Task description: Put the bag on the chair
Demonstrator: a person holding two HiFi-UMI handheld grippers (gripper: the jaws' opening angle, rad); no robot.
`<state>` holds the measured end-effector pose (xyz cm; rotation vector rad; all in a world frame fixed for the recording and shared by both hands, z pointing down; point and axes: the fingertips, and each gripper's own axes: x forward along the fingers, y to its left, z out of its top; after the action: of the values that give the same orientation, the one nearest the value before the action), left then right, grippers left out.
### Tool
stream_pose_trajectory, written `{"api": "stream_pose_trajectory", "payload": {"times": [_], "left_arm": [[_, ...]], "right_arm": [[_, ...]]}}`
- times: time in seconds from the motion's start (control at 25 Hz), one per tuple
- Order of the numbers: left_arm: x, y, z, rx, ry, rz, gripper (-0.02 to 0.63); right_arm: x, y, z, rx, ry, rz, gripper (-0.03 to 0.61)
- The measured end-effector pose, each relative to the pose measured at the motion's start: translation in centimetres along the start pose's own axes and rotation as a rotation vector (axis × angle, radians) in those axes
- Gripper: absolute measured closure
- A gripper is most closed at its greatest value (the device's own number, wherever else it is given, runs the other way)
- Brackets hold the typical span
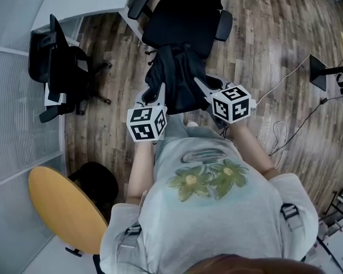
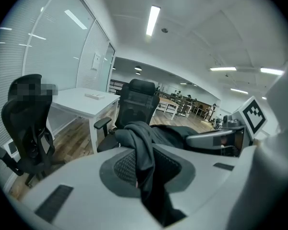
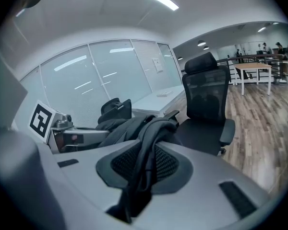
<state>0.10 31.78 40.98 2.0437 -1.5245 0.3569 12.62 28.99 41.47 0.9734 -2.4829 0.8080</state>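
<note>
In the head view we held the black soft fabric bag [image 1: 174, 79] in the air just before the black mesh office chair [image 1: 183, 24], the left gripper view showed our left gripper [image 2: 144, 169] clenched on its cloth, and the right gripper view showed our right gripper [image 3: 141, 169] clenched on it too, so we judged that the next move should bring it over the seat and lower it.

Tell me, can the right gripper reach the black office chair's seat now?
Probably yes: the black mesh office chair stands just ahead of the right gripper, its seat bare; only the black fabric bag, which it and the left gripper clamp, hangs between.
</note>
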Motion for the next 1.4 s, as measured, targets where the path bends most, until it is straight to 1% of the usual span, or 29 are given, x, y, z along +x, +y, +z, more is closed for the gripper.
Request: {"api": "stream_pose_trajectory", "payload": {"times": [0.36, 0.64, 1.04, 1.4], "left_arm": [[4.0, 3.7, 3.7, 0.006, 0.018, -0.071, 0.543], [5.8, 6.1, 6.1, 0.024, 0.023, -0.111, 0.543], [7.5, 10.1, 6.8, 0.015, 0.071, -0.142, 0.543], [8.5, 13.7, 7.3, 0.034, 0.094, -0.161, 0.543]], "right_arm": [[4.2, -1.4, 3.6, 0.030, -0.006, -0.065, 0.503], [6.6, -1.6, 5.9, 0.033, -0.021, -0.116, 0.503], [10.5, -1.1, 6.5, 0.082, 0.001, -0.149, 0.503], [14.1, -0.3, 6.7, 0.127, 0.004, -0.172, 0.505]]}}
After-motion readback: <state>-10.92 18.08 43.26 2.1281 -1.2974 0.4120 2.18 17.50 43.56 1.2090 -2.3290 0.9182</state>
